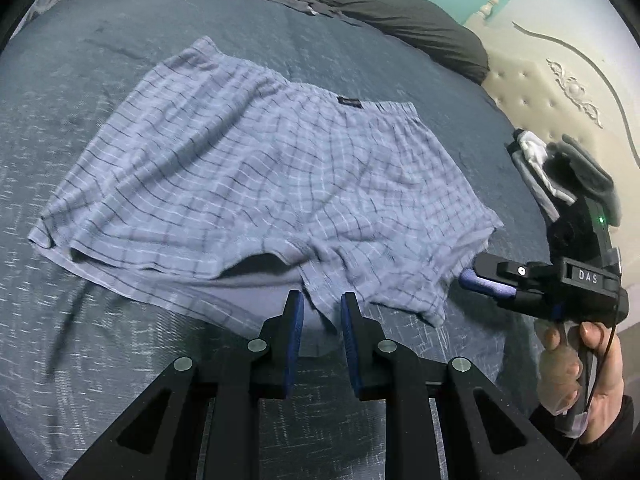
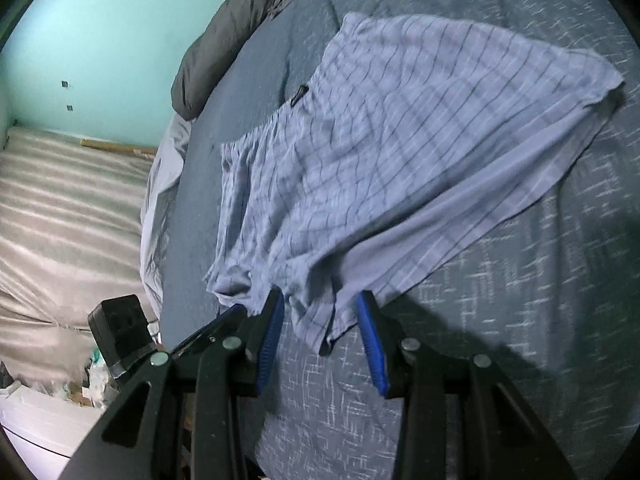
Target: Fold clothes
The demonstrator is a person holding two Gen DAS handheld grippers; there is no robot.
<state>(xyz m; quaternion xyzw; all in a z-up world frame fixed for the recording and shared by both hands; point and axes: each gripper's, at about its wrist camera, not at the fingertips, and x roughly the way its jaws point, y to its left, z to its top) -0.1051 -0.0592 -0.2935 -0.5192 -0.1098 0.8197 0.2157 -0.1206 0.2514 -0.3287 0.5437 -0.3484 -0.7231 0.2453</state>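
A pair of light blue checked boxer shorts lies spread flat on the dark blue bedspread, waistband at the far side, leg hems toward me. My left gripper is open, its blue-padded fingers standing either side of the crotch hem. My right gripper is open around the hem of the right leg; the shorts stretch away from it. In the left wrist view the right gripper shows side-on at the right leg's edge, held by a hand.
A dark grey duvet lies bunched along the far edge of the bed. A cream tufted headboard stands at the right. Beyond the bed's side, a beige striped surface and clutter on the floor.
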